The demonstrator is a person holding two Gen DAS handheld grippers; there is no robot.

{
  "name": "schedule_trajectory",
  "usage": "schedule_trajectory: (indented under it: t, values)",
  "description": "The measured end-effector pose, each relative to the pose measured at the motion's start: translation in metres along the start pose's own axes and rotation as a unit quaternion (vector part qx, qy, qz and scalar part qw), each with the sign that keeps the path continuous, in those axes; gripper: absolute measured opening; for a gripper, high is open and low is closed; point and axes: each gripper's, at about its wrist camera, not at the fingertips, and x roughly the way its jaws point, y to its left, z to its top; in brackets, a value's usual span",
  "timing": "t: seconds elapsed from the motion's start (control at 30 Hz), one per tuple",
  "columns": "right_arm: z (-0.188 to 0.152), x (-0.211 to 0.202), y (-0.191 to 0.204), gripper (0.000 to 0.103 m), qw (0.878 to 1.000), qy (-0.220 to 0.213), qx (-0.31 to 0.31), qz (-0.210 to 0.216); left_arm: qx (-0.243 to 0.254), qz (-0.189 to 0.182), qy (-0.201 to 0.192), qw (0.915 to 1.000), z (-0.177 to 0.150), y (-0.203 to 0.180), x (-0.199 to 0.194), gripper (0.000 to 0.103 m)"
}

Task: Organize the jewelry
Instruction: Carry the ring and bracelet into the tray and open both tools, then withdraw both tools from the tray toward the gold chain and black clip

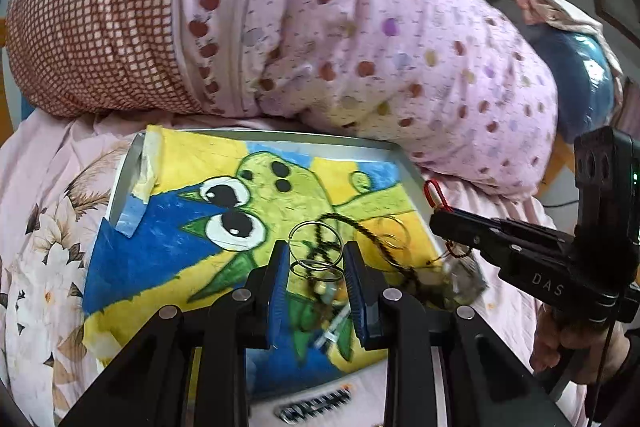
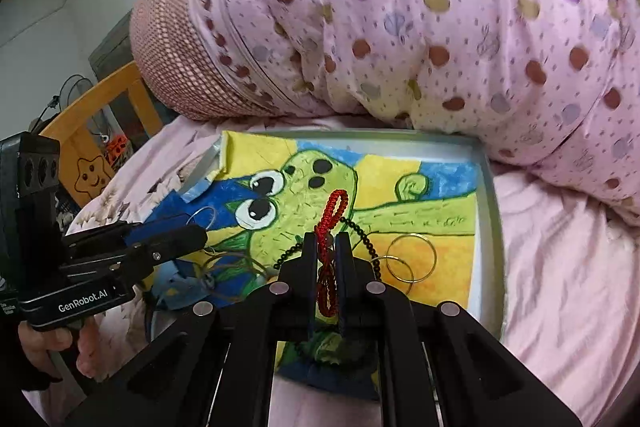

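**Red cord pinched, rings between open fingers**

While the right gripper (image 2: 326, 247) clamps the red braided cord (image 2: 334, 211) above the tray (image 2: 490, 211), the left gripper (image 1: 316, 259) stands spread around silver rings (image 1: 314, 243) lying on the frog drawing (image 1: 276, 195). Black bead string (image 2: 362, 233) trails alongside.

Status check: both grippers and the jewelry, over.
Right gripper jaws shut on red braided cord. Left gripper jaws open around silver rings. Black bead string and gold rings loose on tray, tangled close.
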Motion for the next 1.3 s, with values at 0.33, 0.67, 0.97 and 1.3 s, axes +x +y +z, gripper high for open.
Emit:
schedule_trajectory:
  t: [0.33, 0.67, 0.97, 1.3]
  values:
    - [-0.023, 0.017, -0.007, 0.045, 0.999, 0.026, 0.024, 0.003, -0.047, 0.004, 0.045, 0.9979, -0.012, 0.020, 0.021, 0.026]
    - [-0.024, -0.022, -0.013, 0.070, 0.999, -0.016, 0.015, -0.033, -0.073, 0.009, 0.029, 0.9968, -0.010, 0.029, 0.001, 0.076]
    - [-0.077, -0.058, -0.015, 0.086, 0.998, -0.016, 0.052, -0.030, -0.027, 0.001, 0.030, 0.9992, -0.036, 0.030, -0.042, 0.082]
    - [-0.132, -0.079, 0.005, 0.088, 0.999, 0.023, 0.037, -0.033, 0.005, 0.000, 0.051, 0.9987, -0.088, 0.024, -0.080, 0.090]
